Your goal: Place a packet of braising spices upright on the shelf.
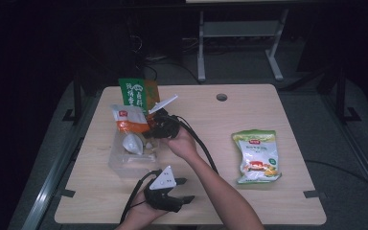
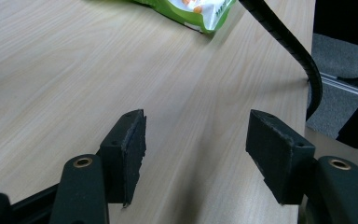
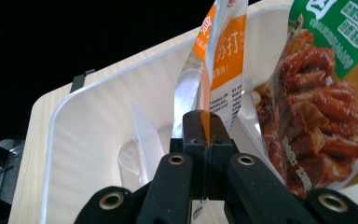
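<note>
My right gripper (image 1: 155, 127) (image 3: 204, 126) is shut on the edge of an orange and white snack packet (image 1: 130, 120) (image 3: 223, 60), holding it upright over a clear plastic bin (image 1: 124, 165) (image 3: 98, 116). Beside it in the bin stands a green packet of brown snacks (image 1: 135, 93) (image 3: 317, 116). My left gripper (image 1: 187, 189) (image 2: 196, 144) rests near the table's front edge, open, with bare wood between its pads. A green and white snack bag (image 1: 256, 155) (image 2: 191, 11) lies flat on the right of the table.
A white wrapper (image 1: 133, 143) lies in the bin. The right gripper's black cable (image 1: 203, 148) (image 2: 289, 42) runs back along the forearm. A round hole (image 1: 222, 97) sits near the far edge of the wooden table (image 1: 249, 115). Dark floor and a metal frame lie beyond.
</note>
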Demonstrator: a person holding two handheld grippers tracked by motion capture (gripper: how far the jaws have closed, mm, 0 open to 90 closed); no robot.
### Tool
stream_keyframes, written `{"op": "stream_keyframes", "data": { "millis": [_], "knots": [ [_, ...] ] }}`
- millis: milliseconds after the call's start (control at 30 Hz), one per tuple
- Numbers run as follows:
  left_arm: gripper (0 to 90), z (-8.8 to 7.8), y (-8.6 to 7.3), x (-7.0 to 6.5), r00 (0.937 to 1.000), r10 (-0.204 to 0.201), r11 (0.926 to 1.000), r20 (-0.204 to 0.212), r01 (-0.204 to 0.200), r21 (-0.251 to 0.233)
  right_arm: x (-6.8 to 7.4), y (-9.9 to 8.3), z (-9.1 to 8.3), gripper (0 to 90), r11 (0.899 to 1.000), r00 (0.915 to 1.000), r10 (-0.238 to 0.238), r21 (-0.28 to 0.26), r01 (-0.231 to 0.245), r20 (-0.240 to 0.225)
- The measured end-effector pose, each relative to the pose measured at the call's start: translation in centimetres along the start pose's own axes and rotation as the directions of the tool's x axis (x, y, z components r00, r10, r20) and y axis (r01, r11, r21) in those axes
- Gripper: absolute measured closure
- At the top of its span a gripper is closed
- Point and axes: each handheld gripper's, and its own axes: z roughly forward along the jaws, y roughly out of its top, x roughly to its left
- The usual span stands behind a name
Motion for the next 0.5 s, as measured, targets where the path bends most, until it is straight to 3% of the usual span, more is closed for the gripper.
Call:
{"op": "stream_keyframes", "data": {
  "millis": [300, 500],
  "knots": [
    [37.5, 0.0, 0.0, 0.0, 1.0, -0.002, 1.0, 0.0, 0.002, -0.001, -0.4, -1.2, 0.1, 89.7, 1.0, 0.9998, 0.018, 0.012, -0.018, -0.009],
    [37.6, 0.0, 0.0, 0.0, 1.0, -0.001, 1.0, 0.0, 0.001, 0.0, -0.3, -1.0, 0.0, 89.1, 1.0, 0.9999, 0.009, 0.025, -0.009, -0.005]
  ]
}}
